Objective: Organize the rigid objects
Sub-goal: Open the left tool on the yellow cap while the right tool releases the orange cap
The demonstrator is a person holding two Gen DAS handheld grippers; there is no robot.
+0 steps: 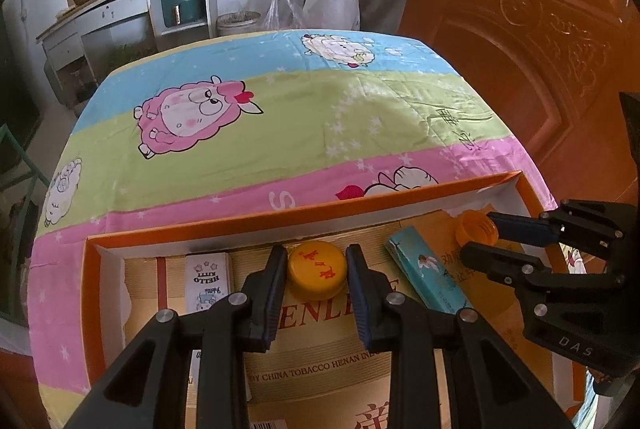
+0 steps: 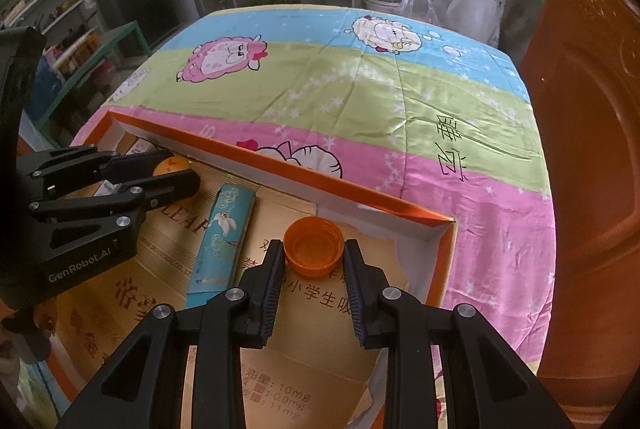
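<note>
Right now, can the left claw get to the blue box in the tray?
Probably yes, but not straight away. The left claw is closed around a yellow cap, so its grip is taken. The blue box lies just to its right with nothing over it.

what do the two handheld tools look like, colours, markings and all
Both are matte black plastic with angular, open-framed linkage arms joined by round silver pins. The left tool has dark blue ribbed pads on its fingers; "GenRobot.AI" is printed in white on its body. The right tool is built the same, with "DAS" lettering. No cables or sleeves show.
</note>
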